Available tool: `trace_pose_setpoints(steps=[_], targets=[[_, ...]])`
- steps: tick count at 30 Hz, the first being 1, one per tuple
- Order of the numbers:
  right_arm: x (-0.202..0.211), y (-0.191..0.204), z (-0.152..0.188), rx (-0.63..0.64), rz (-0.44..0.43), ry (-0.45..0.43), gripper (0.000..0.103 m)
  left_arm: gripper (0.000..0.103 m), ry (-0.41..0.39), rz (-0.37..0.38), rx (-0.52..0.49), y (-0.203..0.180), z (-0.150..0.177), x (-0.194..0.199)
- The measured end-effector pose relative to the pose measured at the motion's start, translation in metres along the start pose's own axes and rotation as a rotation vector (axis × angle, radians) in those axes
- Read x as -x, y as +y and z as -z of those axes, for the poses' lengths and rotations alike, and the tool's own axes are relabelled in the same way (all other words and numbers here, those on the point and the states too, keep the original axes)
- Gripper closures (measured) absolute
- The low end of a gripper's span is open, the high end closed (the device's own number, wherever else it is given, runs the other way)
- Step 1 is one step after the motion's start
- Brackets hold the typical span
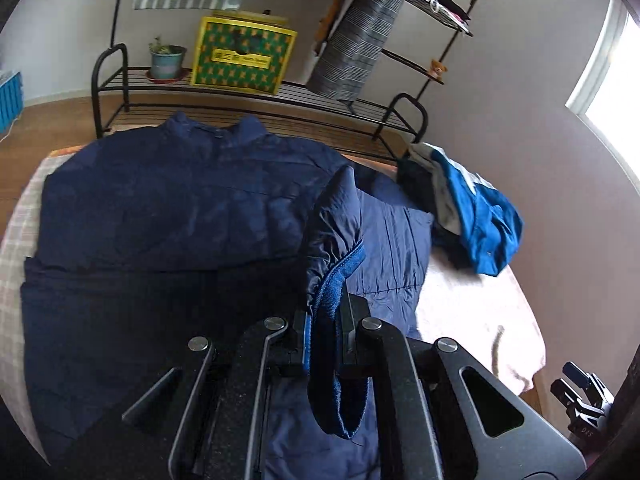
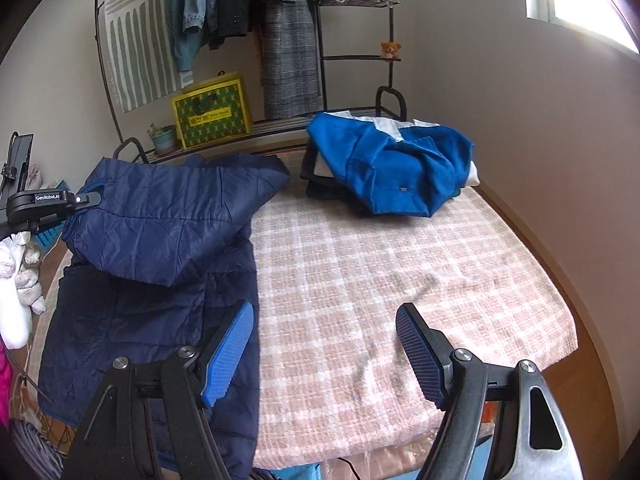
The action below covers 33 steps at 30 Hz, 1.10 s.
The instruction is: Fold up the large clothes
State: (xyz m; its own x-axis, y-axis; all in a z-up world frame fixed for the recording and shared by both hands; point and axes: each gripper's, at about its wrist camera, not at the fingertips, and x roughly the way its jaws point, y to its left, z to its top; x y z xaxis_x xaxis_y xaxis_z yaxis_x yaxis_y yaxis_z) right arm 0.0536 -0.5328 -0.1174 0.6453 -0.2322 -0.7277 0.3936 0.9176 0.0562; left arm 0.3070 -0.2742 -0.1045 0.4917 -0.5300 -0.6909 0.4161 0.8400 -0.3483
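A navy padded jacket (image 1: pixel 160 200) lies spread on the checked table cover, collar toward the far rack. My left gripper (image 1: pixel 324 340) is shut on the jacket's sleeve cuff (image 1: pixel 336 280) and holds the sleeve raised over the body. In the right wrist view the left gripper (image 2: pixel 86 199) shows at the left, with the sleeve (image 2: pixel 168 220) draped across the jacket. My right gripper (image 2: pixel 326 350) is open and empty, low over the pink checked cover (image 2: pixel 380 264) beside the jacket's right edge. It also shows in the left wrist view (image 1: pixel 580 396) at the lower right.
A pile of folded clothes topped by a bright blue garment (image 2: pixel 396 164) sits at the table's far right corner. Behind the table a black metal rack (image 1: pixel 248 96) carries a yellow-green box (image 1: pixel 242 56), a potted plant (image 1: pixel 166 60) and hanging coats (image 2: pixel 288 40).
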Motion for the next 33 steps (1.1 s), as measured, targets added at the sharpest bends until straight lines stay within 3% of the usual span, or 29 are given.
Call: trace_pose_setpoints(steps=[6,12,25,33], targets=[[-0.027,0.047,-0.01,0.053,-0.04,0.032,0.027,0.098,-0.024,-0.082,0.039,0.076,-0.012,0.004],[-0.053,0.07,-0.014,0.077,-0.039,0.068,0.027,0.098,-0.032,-0.139,0.03,0.122,-0.024,-0.011],[-0.106,0.102,-0.007,0.115,-0.019,0.173,0.027,0.098,0.002,-0.178,0.064,0.209,-0.037,-0.056],[-0.123,0.113,0.001,0.129,-0.024,0.21,0.027,0.098,0.026,-0.23,0.069,0.237,-0.058,-0.102]])
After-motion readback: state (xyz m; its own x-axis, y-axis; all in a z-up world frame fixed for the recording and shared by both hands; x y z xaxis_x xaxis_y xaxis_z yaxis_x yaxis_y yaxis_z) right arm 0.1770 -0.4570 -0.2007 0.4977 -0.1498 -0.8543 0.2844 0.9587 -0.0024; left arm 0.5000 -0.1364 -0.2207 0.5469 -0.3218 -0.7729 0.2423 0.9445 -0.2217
